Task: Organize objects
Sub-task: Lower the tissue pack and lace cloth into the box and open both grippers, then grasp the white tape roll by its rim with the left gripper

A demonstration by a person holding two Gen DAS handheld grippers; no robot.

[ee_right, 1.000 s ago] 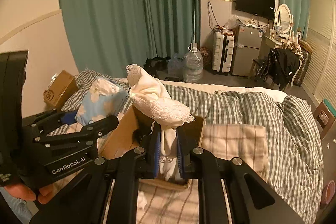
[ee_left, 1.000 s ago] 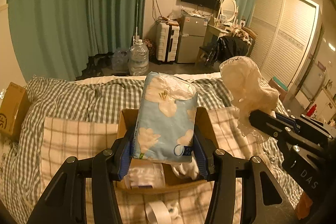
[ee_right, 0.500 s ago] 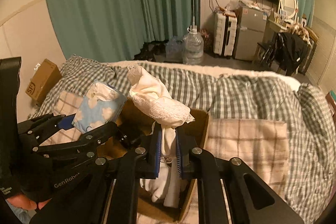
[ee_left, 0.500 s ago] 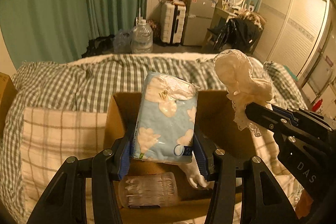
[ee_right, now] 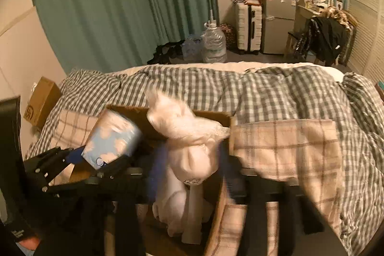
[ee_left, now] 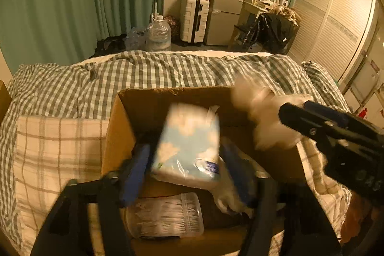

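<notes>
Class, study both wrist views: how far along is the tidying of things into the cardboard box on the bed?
Done: a clear plastic container already lies in the brown cardboard box. In hand: the left gripper, jaws spread, has the blue floral tissue pack between its fingers over the box; the right gripper has the cream lace cloth there too. Left: both items must settle inside.

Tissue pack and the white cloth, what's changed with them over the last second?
Both hand-held grippers came down over the cardboard box. The left hand-held gripper has opened, its fingers now apart from the tissue pack, which is dropping into the box. The right hand-held gripper also looks opened around the white cloth, though blur makes that uncertain. The clear plastic container stays in the box.
</notes>
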